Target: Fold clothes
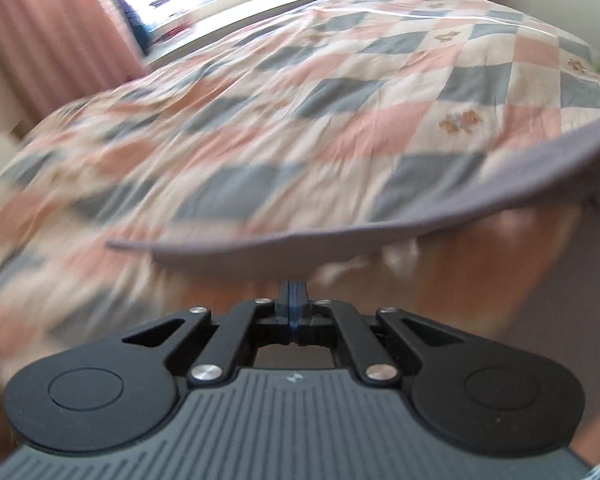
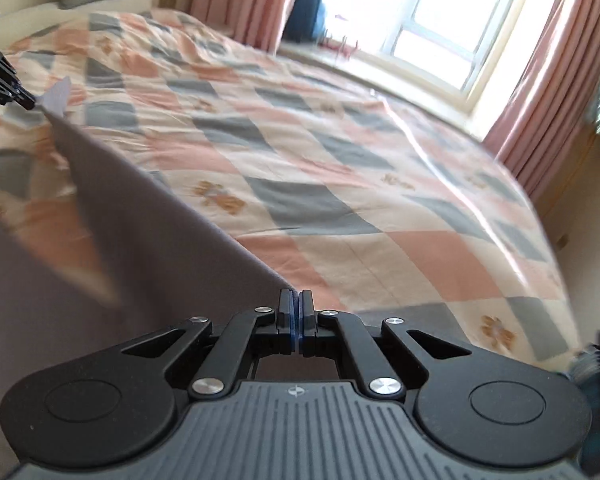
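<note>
- A grey garment is held stretched in the air above a bed, over its pink, grey and cream checked quilt.
- One corner is clamped in the closed jaws of the left gripper; that gripper is also seen at the far left of the right wrist view.
- The opposite edge is pinched in the right gripper, jaws pressed together on the cloth.
- The fabric is seen plain, smooth and taut between the two grips; the left view is blurred.
- Pink curtains are seen framing a bright window.

two grippers, one grey garment, one checked bedspread, one window.
</note>
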`<state>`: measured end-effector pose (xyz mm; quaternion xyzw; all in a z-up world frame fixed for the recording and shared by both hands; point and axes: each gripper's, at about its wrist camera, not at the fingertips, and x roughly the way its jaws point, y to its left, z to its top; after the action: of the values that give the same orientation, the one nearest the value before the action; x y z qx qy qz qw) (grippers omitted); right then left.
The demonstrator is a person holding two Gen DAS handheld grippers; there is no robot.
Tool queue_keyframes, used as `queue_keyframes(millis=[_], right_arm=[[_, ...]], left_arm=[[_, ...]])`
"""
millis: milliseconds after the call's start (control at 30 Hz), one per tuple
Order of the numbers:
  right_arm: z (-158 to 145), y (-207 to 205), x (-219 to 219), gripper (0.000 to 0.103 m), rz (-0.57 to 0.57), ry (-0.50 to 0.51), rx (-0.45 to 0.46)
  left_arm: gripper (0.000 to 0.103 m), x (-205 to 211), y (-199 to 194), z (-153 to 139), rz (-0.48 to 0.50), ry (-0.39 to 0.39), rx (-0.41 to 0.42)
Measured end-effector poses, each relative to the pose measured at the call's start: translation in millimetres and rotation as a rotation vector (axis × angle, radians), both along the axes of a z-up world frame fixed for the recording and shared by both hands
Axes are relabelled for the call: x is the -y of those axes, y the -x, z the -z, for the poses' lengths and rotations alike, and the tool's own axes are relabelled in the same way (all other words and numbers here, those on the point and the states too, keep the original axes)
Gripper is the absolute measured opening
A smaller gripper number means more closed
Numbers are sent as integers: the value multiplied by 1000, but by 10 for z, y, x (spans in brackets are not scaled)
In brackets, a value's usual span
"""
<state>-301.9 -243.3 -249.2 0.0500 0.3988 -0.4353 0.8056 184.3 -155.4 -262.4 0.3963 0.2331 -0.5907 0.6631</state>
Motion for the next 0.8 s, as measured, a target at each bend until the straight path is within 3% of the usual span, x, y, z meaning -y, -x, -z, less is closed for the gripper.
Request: queue_keyframes(millis=[133, 233, 333, 400, 467, 533, 633, 800], right_arm=[[157, 102, -811, 0, 36, -63, 12], [594, 96, -1224, 0, 62, -149, -87], [966, 112, -1430, 0, 131, -240, -168], [920, 220, -1366, 6, 230, -300, -18], [836, 361, -1253, 33, 352, -363, 183], [827, 604, -1107, 49, 520, -436, 429], [961, 926, -941, 48, 720, -511, 725], [1242, 1213, -686, 49, 824, -487, 956]], left_arm=[[0, -579, 47, 292, -141, -85, -79], [7, -797, 116, 500, -233, -134, -182], [26, -685, 56, 532, -317, -101, -299], [37, -492, -117, 528, -394, -58, -389], [49, -273, -369, 554, -492, -10, -480], [51, -58, -656, 617, -588, 49, -575], [51, 181, -1095, 840, -721, 127, -699], [43, 297, -1503, 1379, -836, 235, -931]])
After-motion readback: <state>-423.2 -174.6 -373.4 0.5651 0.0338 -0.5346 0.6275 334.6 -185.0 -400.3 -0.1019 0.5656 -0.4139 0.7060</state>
